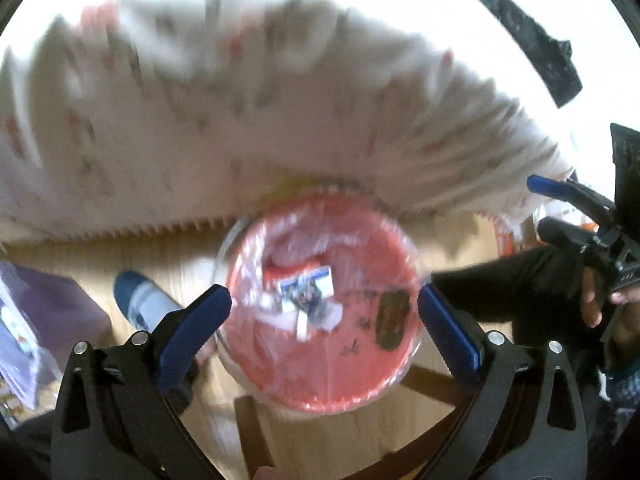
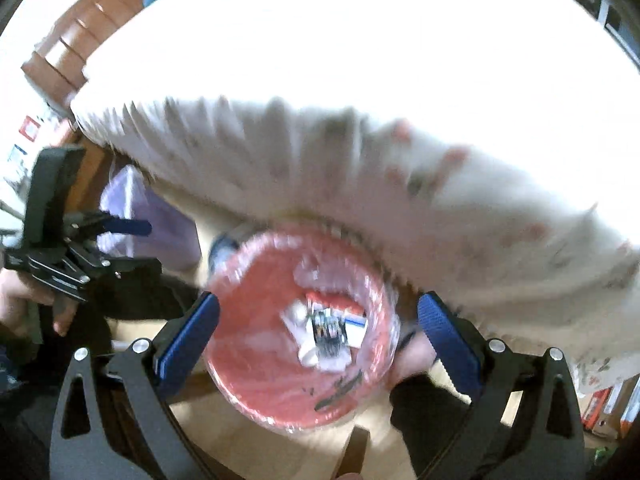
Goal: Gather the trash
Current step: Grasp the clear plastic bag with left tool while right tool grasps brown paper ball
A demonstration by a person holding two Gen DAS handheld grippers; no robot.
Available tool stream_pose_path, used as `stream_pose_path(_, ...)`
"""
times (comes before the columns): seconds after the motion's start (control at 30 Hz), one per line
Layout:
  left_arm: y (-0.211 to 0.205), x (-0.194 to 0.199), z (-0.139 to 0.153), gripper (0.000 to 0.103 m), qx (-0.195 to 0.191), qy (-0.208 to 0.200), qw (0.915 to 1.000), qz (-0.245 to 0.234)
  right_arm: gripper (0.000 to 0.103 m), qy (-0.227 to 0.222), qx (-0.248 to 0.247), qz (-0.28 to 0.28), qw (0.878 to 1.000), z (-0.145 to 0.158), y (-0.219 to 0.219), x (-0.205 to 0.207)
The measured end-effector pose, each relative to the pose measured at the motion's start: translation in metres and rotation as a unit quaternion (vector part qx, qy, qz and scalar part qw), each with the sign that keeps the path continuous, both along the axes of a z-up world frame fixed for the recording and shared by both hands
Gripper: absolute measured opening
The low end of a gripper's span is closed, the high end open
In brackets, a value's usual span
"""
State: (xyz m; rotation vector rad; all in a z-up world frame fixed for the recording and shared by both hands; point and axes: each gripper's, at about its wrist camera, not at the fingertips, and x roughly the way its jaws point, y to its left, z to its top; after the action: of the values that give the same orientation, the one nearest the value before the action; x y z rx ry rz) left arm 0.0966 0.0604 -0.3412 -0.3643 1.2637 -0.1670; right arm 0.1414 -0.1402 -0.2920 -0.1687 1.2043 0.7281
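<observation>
Both cameras look straight down into a red bin [image 1: 320,320] lined with a clear plastic bag [image 1: 404,236], standing on a light wooden floor [image 1: 100,248]. At the bottom of the bin lies the trash [image 1: 306,296]: a small printed packet with white, blue and red on it, plus a few crumpled white scraps. It's all blurred, so the print can't be read. In the right wrist view the same trash [image 2: 326,326] sits a little right of the bin's [image 2: 256,360] centre.

The left tongs [image 1: 324,304] hang above the bin, blue pads spread wide, one over each side of the rim, nothing between them. The right tongs [image 2: 318,314] do the same: jaws wide apart, straddling the bin from above, holding nothing. Each camera catches the other tool too: the right tongs [image 1: 538,204] show at the far right edge of the left view, and the left tongs [image 2: 134,246] at the left edge of the right view, both with fingers parted.

Above the bin hangs the edge of a white cloth with small red and dark motifs [image 1: 240,120], draped over the worktop; it's heavily smeared. A foot in a blue and white sock [image 1: 140,300] stands on the floor just left of the bin. A pale purple bag [image 1: 52,312] sits further left.
</observation>
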Motion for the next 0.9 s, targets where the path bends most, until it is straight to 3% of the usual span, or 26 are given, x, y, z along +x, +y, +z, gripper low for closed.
stream_pose_path(0.3,0.013,0.064,0.099,0.097,-0.005,-0.092,0.9957,0.009,0.098,-0.079,0.058,-0.028,0.995,0.096,-0.006,0.066)
stream_pose_path(0.43,0.019,0.102,0.121,0.097,0.004,-0.107,0.9942,0.010,0.098,-0.110,0.061,-0.036,0.991,0.120,0.003,0.108)
stream_pose_path(0.7,0.041,0.201,0.156,0.097,0.018,-0.149,0.9879,0.039,0.098,-0.155,0.061,-0.054,0.985,0.139,0.027,0.197)
stream_pose_path(0.9,0.058,0.281,0.162,0.097,0.023,-0.167,0.9834,0.068,0.098,-0.153,0.074,-0.073,0.983,0.135,0.051,0.275)
